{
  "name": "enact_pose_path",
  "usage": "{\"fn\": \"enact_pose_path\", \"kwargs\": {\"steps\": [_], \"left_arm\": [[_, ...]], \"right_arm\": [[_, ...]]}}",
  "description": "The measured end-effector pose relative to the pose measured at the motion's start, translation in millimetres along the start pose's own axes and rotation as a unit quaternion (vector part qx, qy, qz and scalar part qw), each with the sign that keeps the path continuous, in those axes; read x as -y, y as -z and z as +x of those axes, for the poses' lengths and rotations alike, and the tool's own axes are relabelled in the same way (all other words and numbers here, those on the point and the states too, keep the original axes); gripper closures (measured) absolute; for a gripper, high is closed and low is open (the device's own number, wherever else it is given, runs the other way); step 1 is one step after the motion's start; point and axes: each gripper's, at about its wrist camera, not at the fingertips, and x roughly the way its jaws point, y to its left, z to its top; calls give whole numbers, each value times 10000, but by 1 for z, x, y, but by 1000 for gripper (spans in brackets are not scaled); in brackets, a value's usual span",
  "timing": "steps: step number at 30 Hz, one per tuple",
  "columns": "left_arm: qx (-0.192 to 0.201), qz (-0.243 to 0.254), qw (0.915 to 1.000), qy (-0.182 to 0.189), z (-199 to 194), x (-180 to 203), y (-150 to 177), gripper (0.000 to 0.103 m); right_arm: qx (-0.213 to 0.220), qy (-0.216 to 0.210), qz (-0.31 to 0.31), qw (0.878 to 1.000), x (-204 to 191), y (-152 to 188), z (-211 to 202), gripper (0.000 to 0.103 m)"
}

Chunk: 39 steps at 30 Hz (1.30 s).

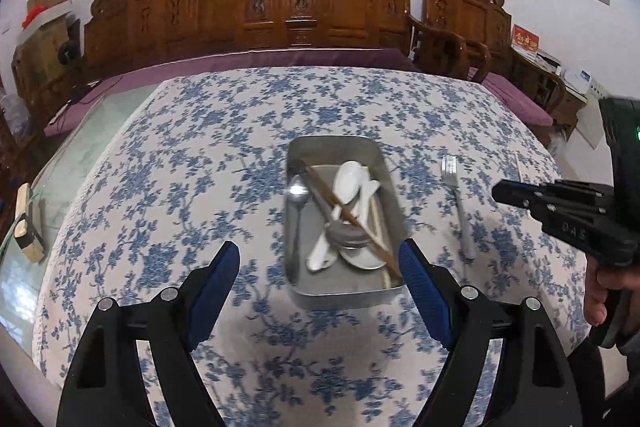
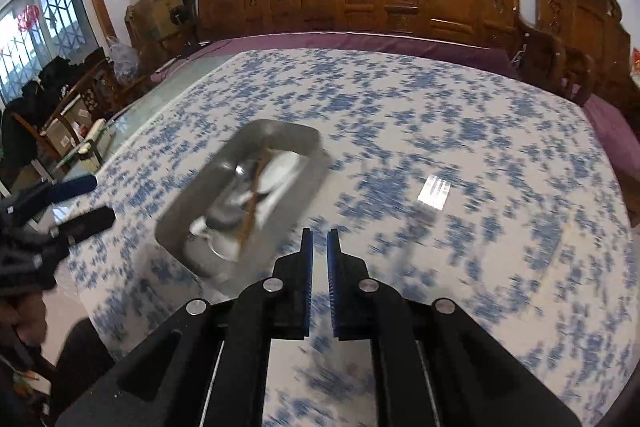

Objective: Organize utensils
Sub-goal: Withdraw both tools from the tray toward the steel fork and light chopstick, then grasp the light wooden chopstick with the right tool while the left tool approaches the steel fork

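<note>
Left fingers (image 1: 320,263) wide, empty, right fingers (image 2: 319,239) nearly closed, empty, 1 tray (image 1: 340,291), 1 fork (image 1: 456,203)

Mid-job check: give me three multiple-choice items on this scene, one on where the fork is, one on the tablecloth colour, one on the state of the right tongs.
1. The fork lies:
A. in the metal tray
B. on the tablecloth beside the tray
C. in the left tongs

2. The tablecloth pattern is:
A. blue flowers on white
B. red stripes
C. plain green

3. The right tongs are:
A. wide open
B. shut on a spoon
C. shut, holding nothing

Answers: B, the fork rests alone outside the metal tray; A, blue blossoms cover the cloth; C, the pads nearly meet with nothing between.
</note>
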Motion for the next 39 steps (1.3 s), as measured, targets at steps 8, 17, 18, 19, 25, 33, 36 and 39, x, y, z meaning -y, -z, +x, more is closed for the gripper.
{"fn": "enact_pose_path", "kwargs": {"steps": [8, 17, 18, 19, 25, 33, 36, 39], "left_arm": [[43, 122, 9999, 90, -6, 31, -4, 20], [18, 386, 9987, 329, 3, 67, -6, 10], [6, 430, 9983, 384, 7, 73, -7, 10], [-4, 463, 9981, 399, 10, 77, -7, 10], [-104, 705, 9965, 441, 30, 103, -14, 10], [-294, 834, 9951, 439, 49, 119, -19, 10], [-361, 815, 9951, 436, 55, 121, -23, 10], [-405, 842, 9948, 405, 60, 124, -26, 10]], "right_arm": [[58, 265, 104, 9996, 35, 28, -29, 94], [-192, 752, 507, 9957, 108, 52, -21, 78], [-235, 790, 592, 9948, 120, 54, -17, 71], [-281, 840, 666, 9938, 131, 54, -11, 66], [-529, 1125, 1153, 9855, 184, 52, 18, 65], [-716, 1318, 1636, 9750, 229, 41, 49, 65], [-840, 1369, 1648, 9732, 235, 41, 55, 65], [-874, 1371, 1551, 9744, 235, 41, 56, 66]]}}
